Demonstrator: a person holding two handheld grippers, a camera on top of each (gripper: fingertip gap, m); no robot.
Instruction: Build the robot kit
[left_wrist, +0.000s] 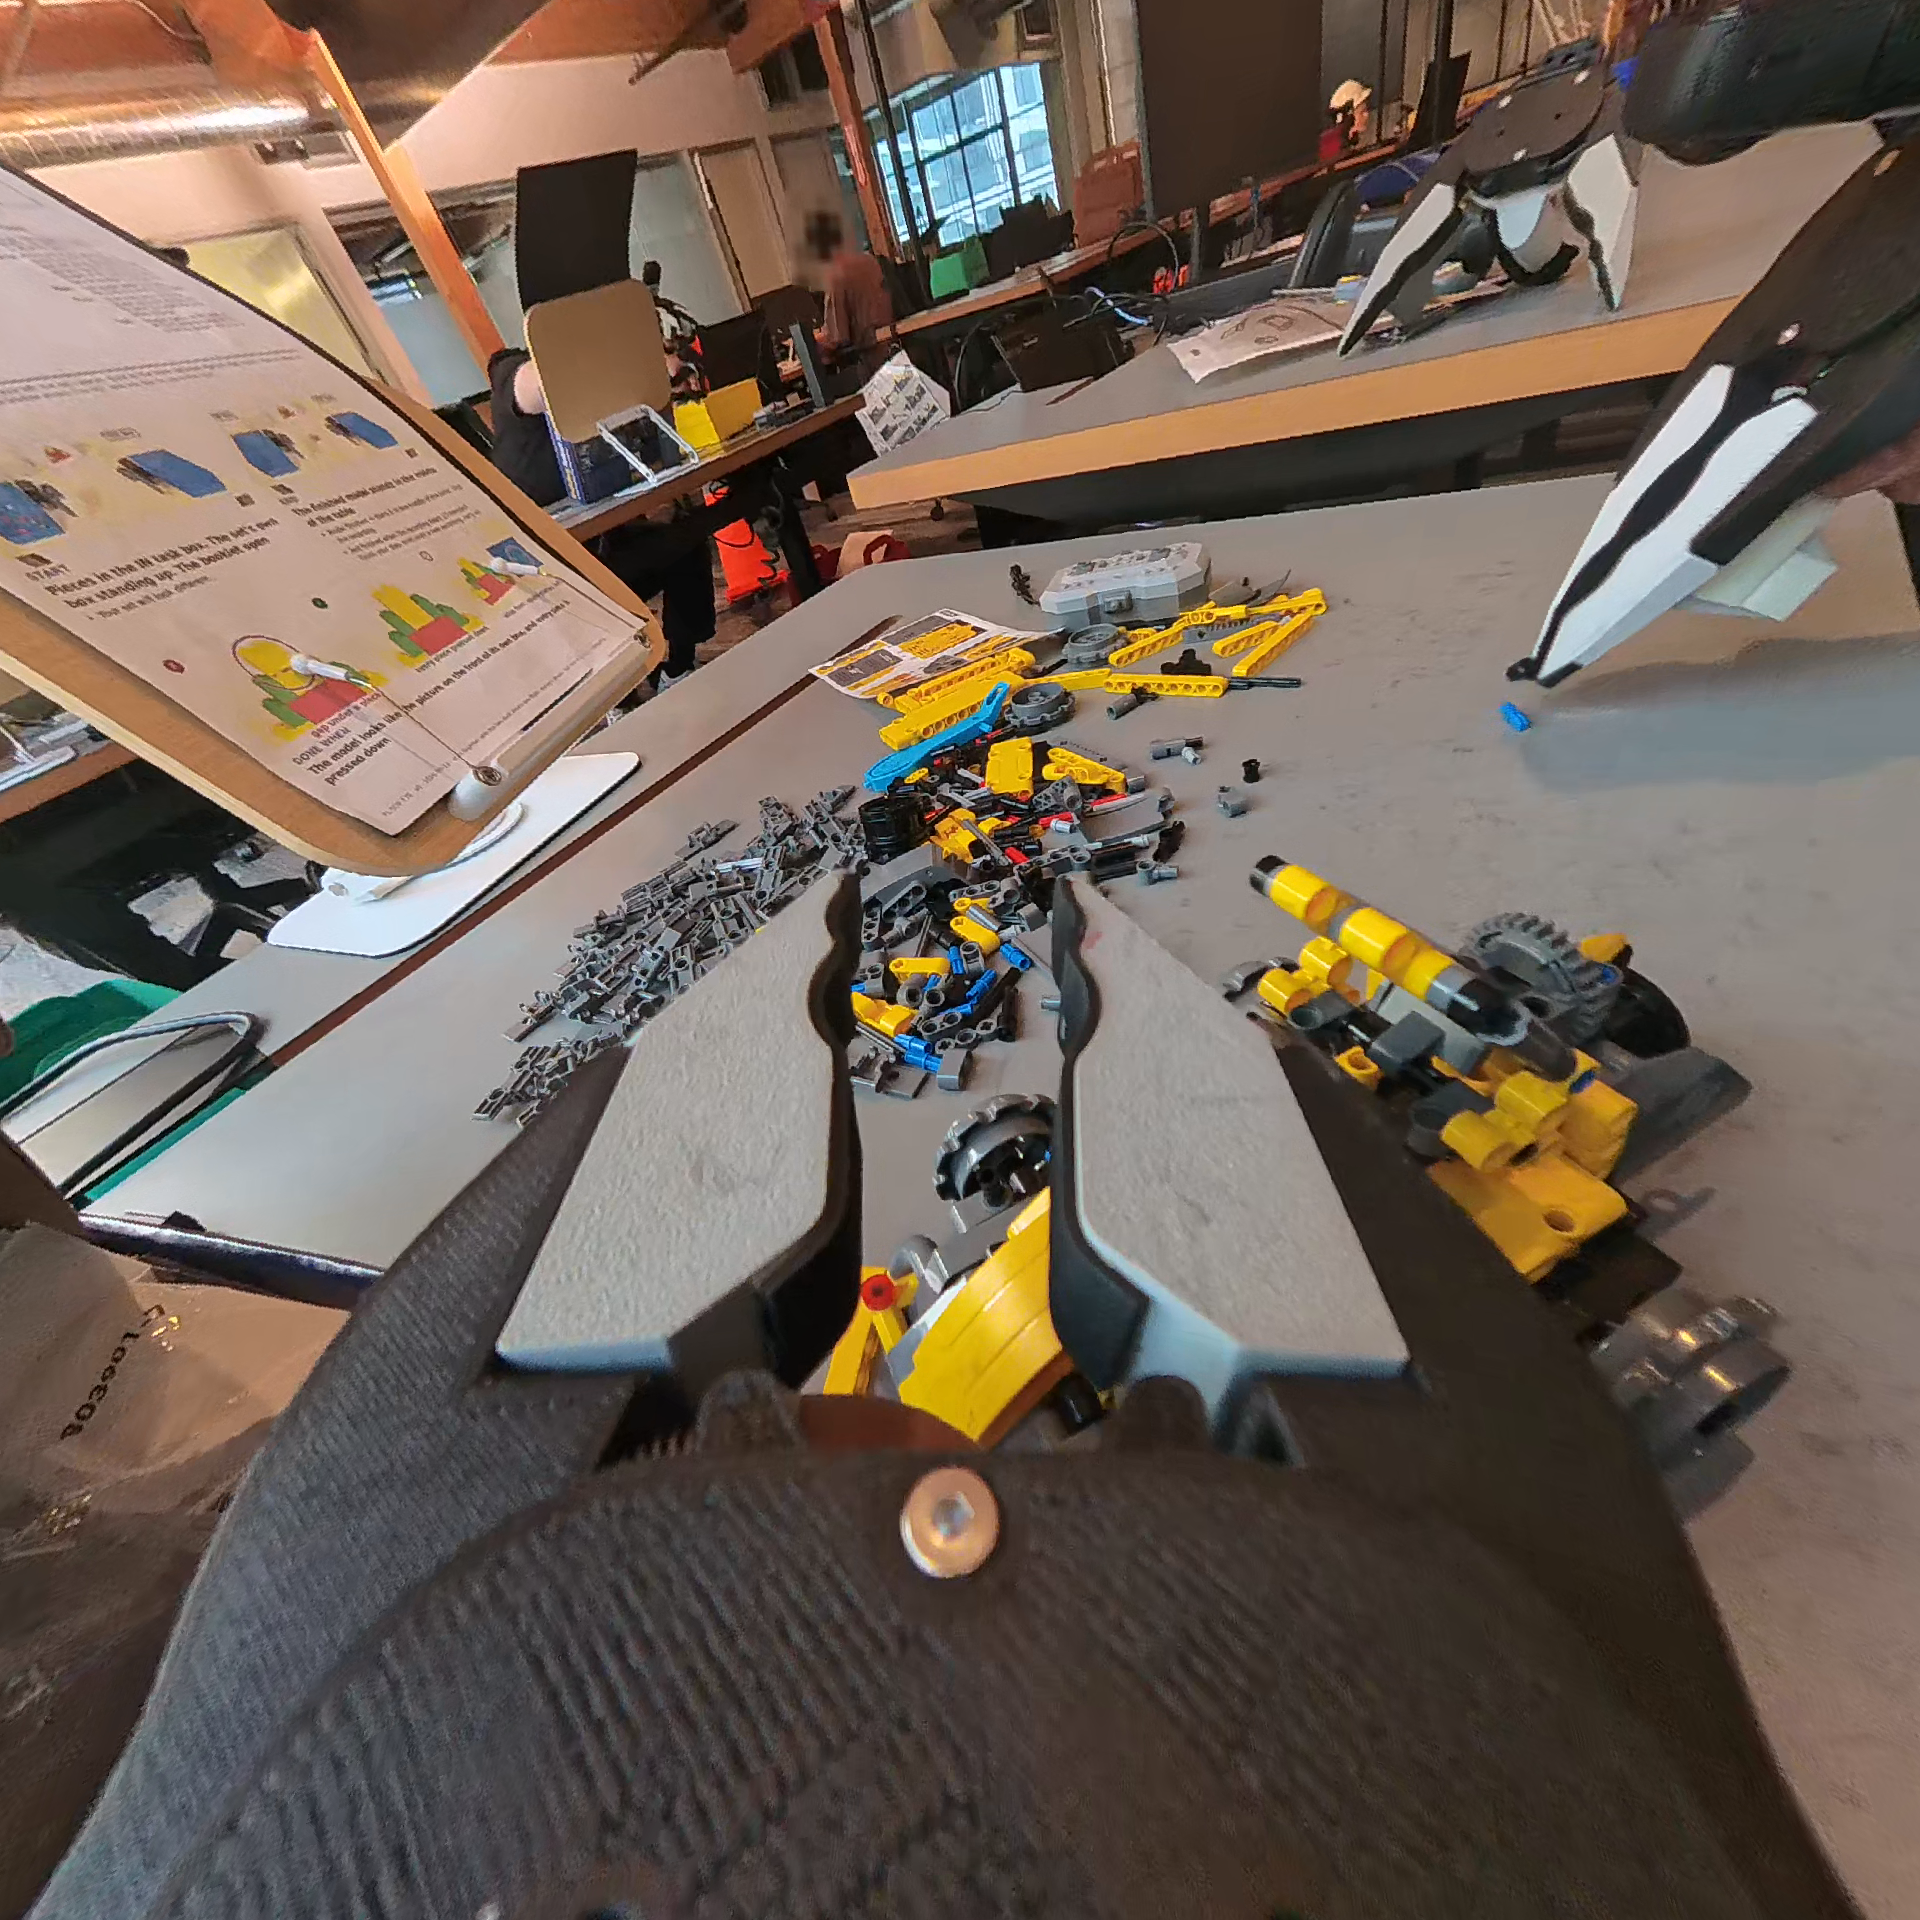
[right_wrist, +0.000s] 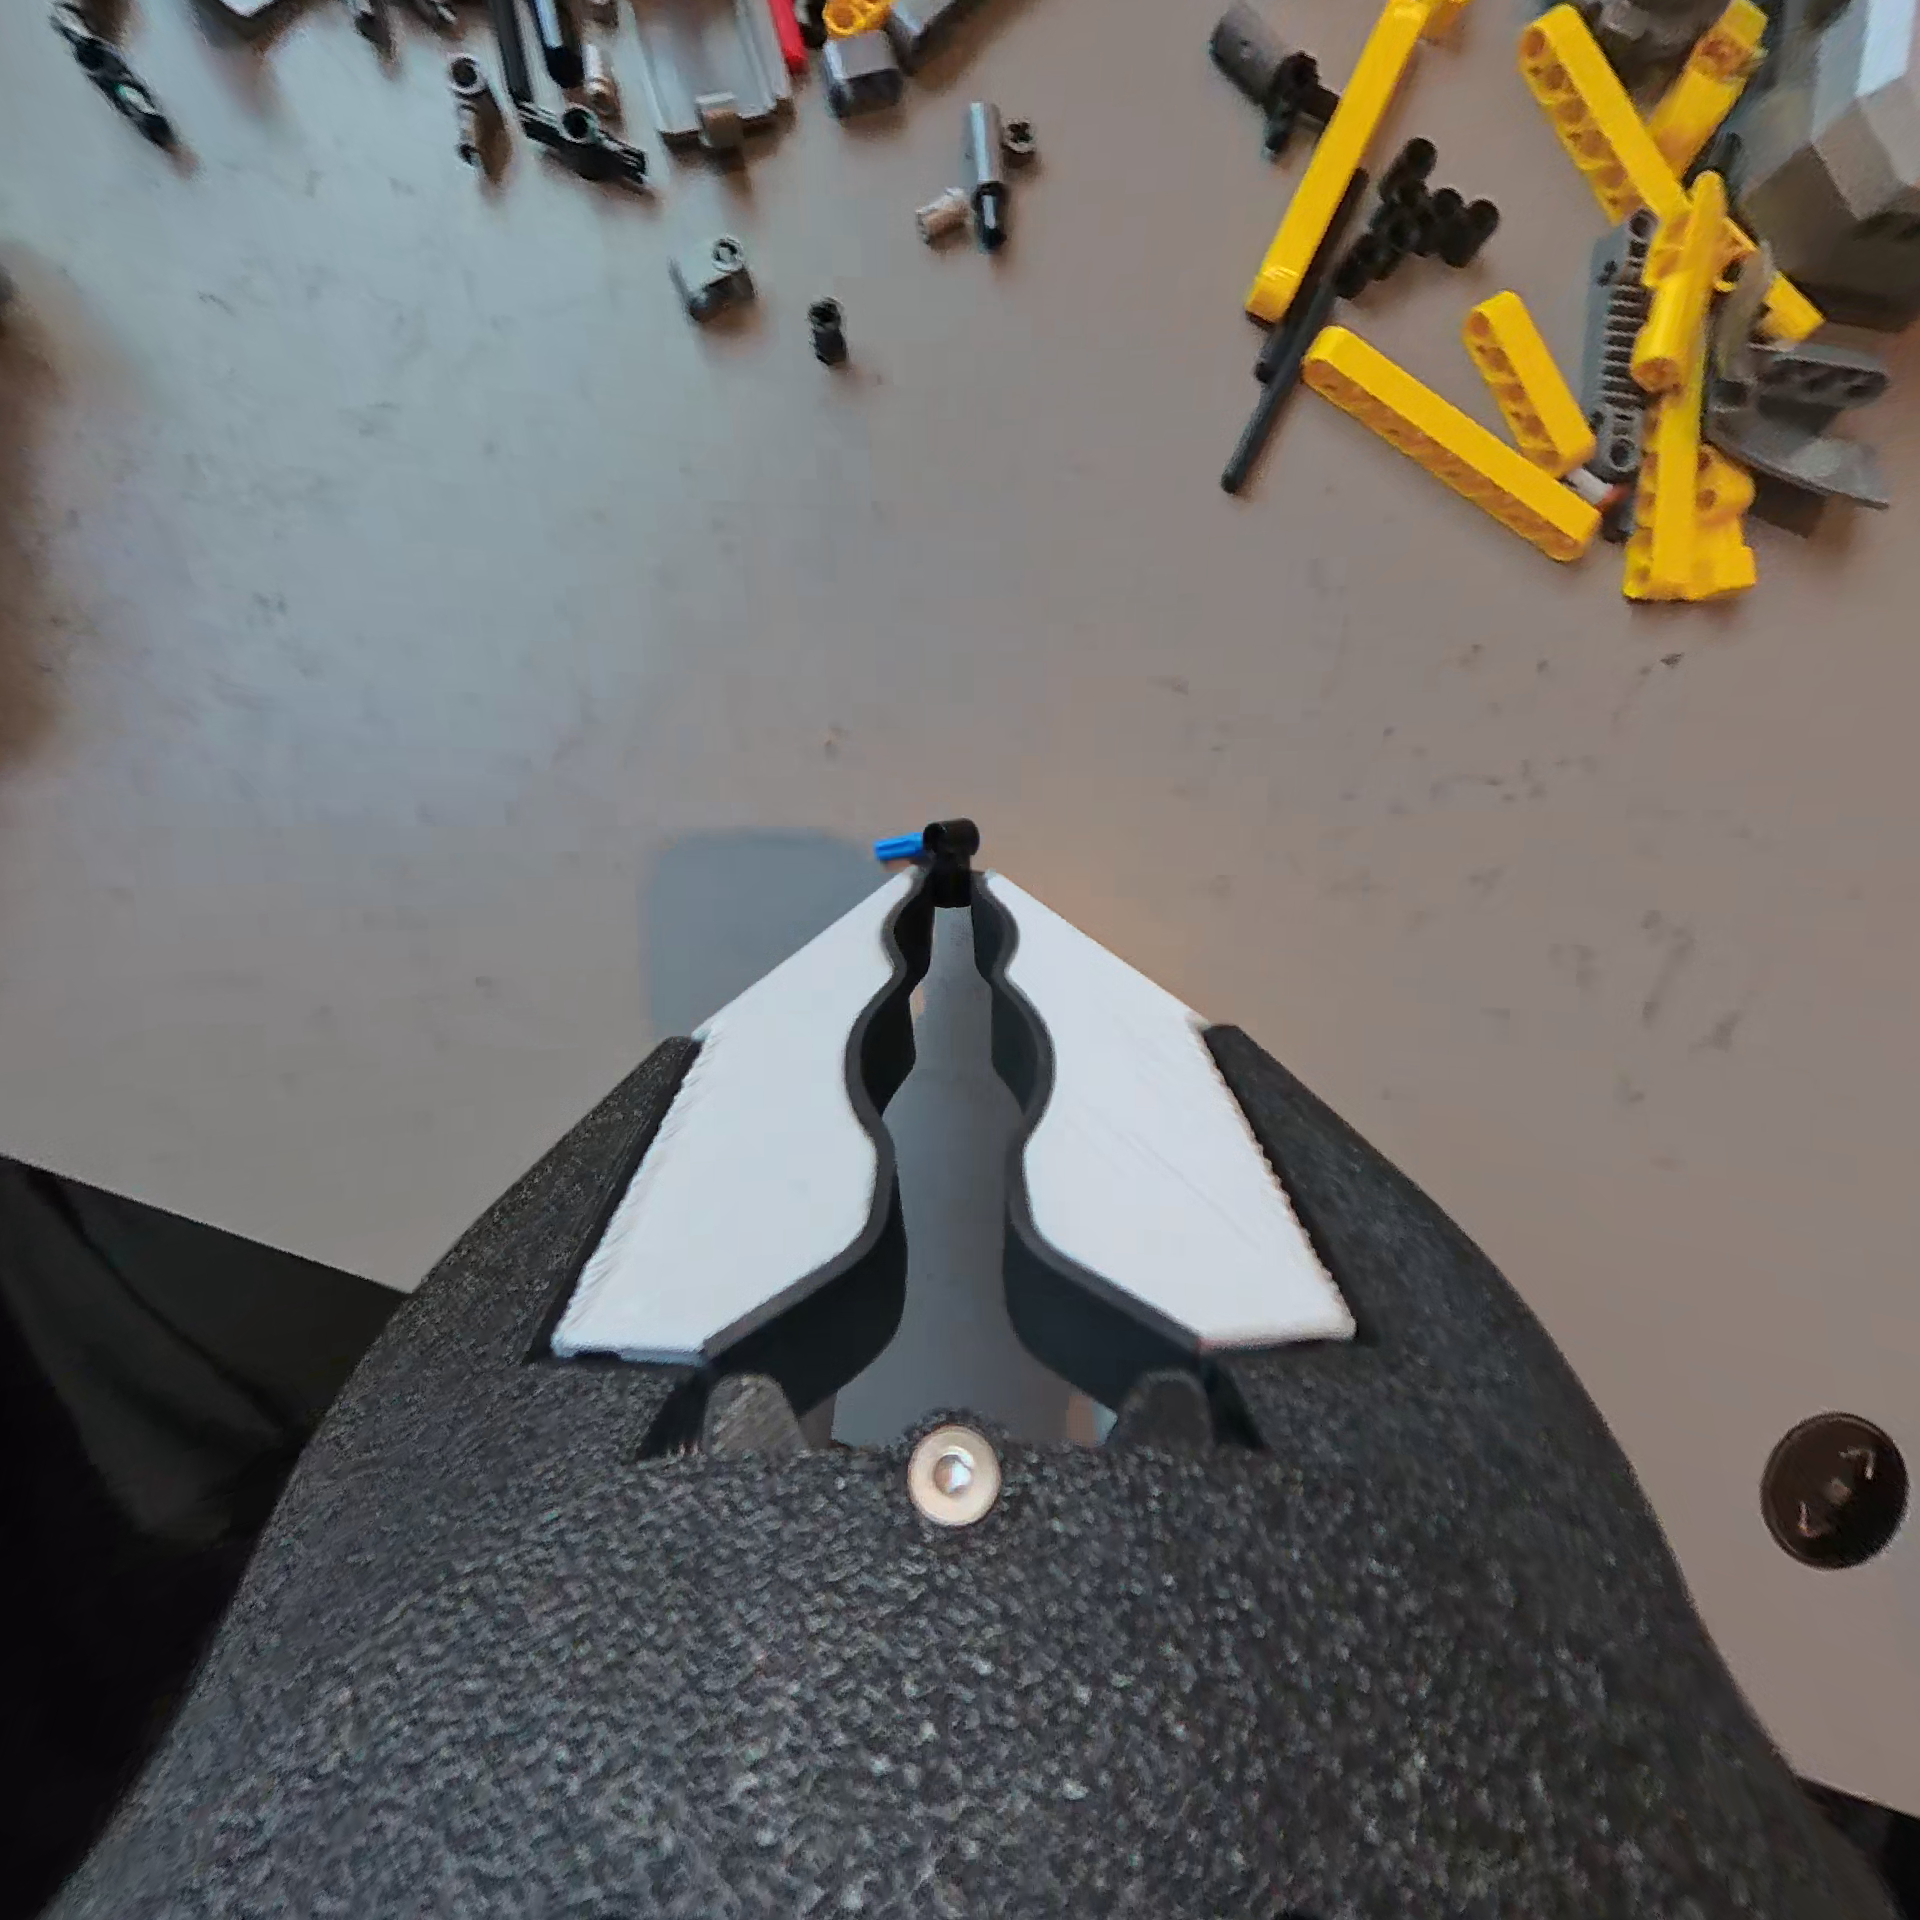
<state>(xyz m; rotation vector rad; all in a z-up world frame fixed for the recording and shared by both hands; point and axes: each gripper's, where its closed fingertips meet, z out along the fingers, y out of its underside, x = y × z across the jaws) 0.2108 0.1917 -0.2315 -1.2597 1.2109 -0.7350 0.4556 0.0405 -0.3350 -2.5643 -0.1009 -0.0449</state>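
Two grippers, and loads of building-toy bits on our grey table (left_wrist: 1455, 644), so left to right it goes. Far left we've got an instruction board (left_wrist: 312, 582) propped on a white stand, tilted toward us, probably so the pictures stay readable while working. Next comes a heap of small dark grey connectors (left_wrist: 665, 935), seemingly sorted apart from the mixed yellow, black and blue pile (left_wrist: 987, 831) just beside it. Our left gripper (left_wrist: 956, 914) hovers low over that mixed pile with its jaws spread and nothing between them; a grey gear wheel (left_wrist: 992, 1153) sits on the table below the gap. Just right of it is the half-built yellow model (left_wrist: 1455, 1070), parked close, we'd guess to stay within reach. Further back lie long yellow beams (right_wrist: 1444, 436) and a folded booklet (left_wrist: 925, 649). Far right, our right gripper (right_wrist: 948, 881) points down at a bare patch of table, jaws pinched on a tiny black connector (right_wrist: 951, 857) right at the tips. A small blue pin (right_wrist: 896, 847) sits at that connector's side; from the left view it seems to lie on the table, apart from the tips.
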